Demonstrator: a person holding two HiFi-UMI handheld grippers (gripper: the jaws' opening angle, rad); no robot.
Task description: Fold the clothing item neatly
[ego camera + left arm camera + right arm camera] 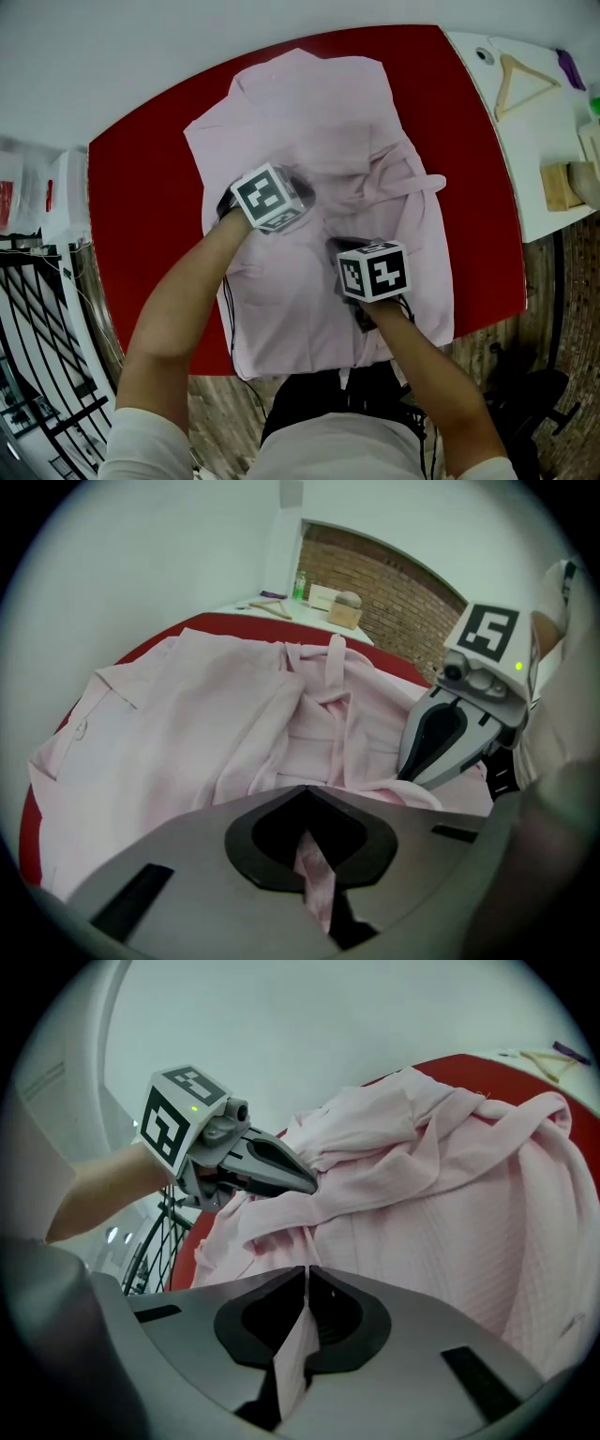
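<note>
A pale pink garment (pixel 309 112) lies spread and rumpled on the red table (pixel 141 216), with a long tie strip (pixel 412 185) trailing to its right. My left gripper (pixel 302 190) is over the garment's middle, shut on a fold of pink cloth (pixel 317 878). My right gripper (pixel 343 251) sits just below and to the right of it, shut on a thin pleat of the same cloth (pixel 292 1354). In the left gripper view the right gripper (pixel 409 774) is close by on bunched fabric. In the right gripper view the left gripper (pixel 313 1185) has its tips in a raised ridge of cloth.
A white side table (pixel 525 150) at the right carries a wooden hanger (pixel 520 80) and a wooden block (pixel 561 185). A black metal railing (pixel 37 309) stands at the left. The red table's near edge (pixel 225 370) is next to the person's body.
</note>
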